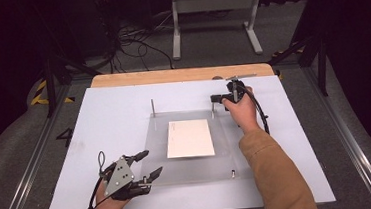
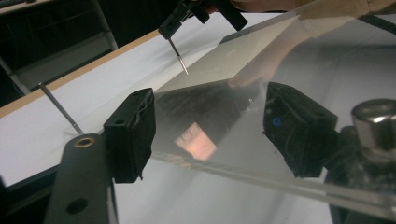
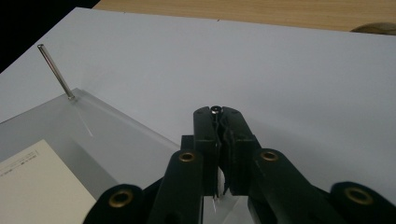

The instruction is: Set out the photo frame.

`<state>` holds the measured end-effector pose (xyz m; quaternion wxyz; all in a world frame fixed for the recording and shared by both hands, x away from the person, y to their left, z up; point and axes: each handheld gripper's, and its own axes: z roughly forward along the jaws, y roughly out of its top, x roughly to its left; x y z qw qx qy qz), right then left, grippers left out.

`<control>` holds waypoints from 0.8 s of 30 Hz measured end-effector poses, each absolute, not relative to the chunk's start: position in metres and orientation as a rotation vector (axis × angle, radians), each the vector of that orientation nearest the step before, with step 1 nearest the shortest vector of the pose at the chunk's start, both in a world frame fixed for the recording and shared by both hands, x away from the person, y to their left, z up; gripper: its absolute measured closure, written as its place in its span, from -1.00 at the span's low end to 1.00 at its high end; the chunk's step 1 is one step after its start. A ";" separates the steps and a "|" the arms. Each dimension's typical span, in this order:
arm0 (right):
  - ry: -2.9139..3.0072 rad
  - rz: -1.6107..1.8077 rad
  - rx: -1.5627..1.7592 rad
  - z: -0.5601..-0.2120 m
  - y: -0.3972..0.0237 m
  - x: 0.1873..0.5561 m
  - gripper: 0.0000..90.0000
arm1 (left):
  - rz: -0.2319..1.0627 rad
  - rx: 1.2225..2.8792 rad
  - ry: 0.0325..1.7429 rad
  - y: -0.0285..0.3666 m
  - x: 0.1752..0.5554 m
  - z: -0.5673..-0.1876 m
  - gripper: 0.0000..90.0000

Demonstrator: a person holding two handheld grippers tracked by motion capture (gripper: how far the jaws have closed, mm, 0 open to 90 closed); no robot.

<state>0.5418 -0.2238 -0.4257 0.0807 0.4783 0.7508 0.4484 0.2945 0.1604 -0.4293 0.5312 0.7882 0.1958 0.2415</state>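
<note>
Looking down from the high view, the clear acrylic plate [image 1: 191,144] lies flat on the white desk [image 1: 113,110] with a white paper sheet [image 1: 189,138] in its middle and thin upright metal pins at its corners. The right hand-held gripper [image 1: 216,99] sits at the far-right pin [image 1: 212,110], jaws together on it. The left hand-held gripper [image 1: 148,163] hovers at the plate's near-left edge with its jaws apart. My worry here: if the left side lifts the plate while the right pin is clamped, the plate could bind on the pins or the paper could slide off.

From the left gripper view, the two black jaws stand open on either side of the plate's edge [image 2: 280,179], which runs between them; neither pad seems to press on it, though reflections on the acrylic make contact hard to judge. A glancing grip on that slick edge could let the plate slip. The far-left pin [image 2: 60,109] leans at the left.

From the right gripper view, the jaws are shut tight around the top of a slim metal pin [image 3: 215,110], its tip just showing above the pads. Pulling askew could bend it or tilt the plate. The other pin [image 3: 55,71] stands free at the plate's corner.
</note>
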 end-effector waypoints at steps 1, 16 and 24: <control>2.245 1.341 1.430 -0.426 -0.224 0.542 0.90 | 0.576 1.881 0.467 0.160 0.294 -0.429 -0.17; 2.224 1.282 1.163 -0.401 -0.249 0.497 0.49 | 0.575 1.908 0.455 0.158 0.298 -0.417 -0.02; 2.271 1.386 0.844 -0.389 -0.265 0.433 0.23 | 0.551 1.929 0.471 0.158 0.304 -0.403 0.03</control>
